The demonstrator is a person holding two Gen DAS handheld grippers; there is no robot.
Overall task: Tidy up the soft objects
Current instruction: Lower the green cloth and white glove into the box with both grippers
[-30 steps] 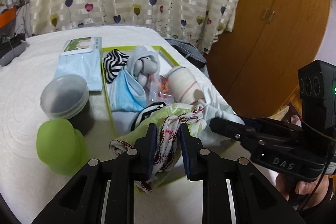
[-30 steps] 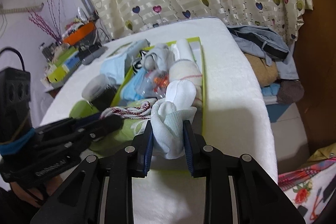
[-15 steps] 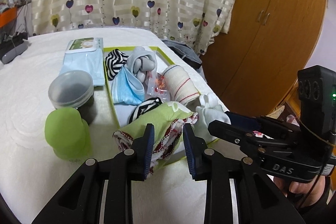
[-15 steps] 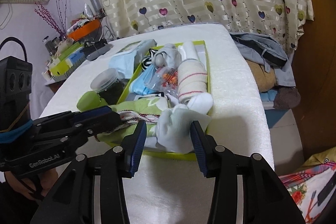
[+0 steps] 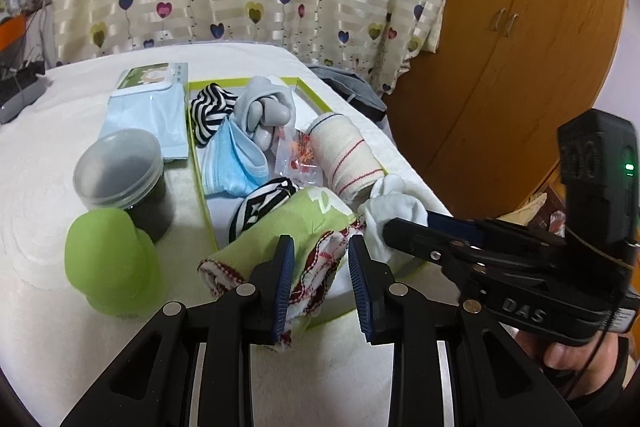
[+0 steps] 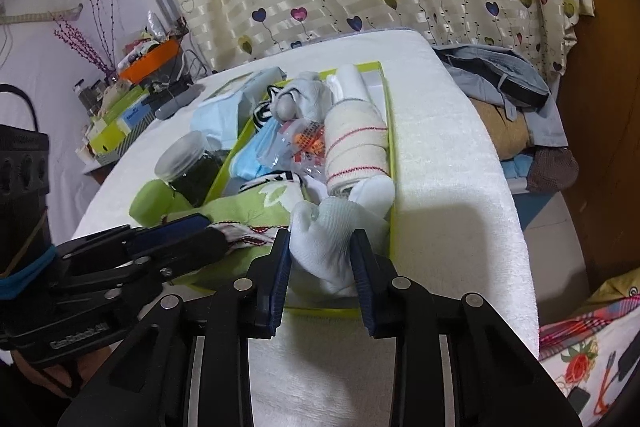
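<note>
A green-rimmed tray (image 5: 199, 179) on the white towel holds soft items. A green cloth with red-and-white trim (image 5: 288, 223) hangs over its near edge. My left gripper (image 5: 320, 247) is open around the trim: the left pad touches it and the right pad stands clear. A white sock (image 6: 332, 235) lies in the tray's near right corner. My right gripper (image 6: 320, 243) has its jaws closing, and both pads press on the sock. The right gripper's tips (image 5: 404, 227) show beside the sock in the left wrist view.
In the tray lie a bandage roll (image 5: 344, 155), a blue mask (image 5: 232, 163), striped socks and a grey sock (image 5: 264, 107). Left of it stand a lidded jar (image 5: 118, 171), a green soft roll (image 5: 108, 259) and a mask packet (image 5: 152, 119). Clothes (image 6: 500, 83) are piled beyond the table's right edge.
The left jaws let go of the green cloth, which now rests on the tray's near edge. The right jaws spread wide off the white sock, then narrowed onto it again.
</note>
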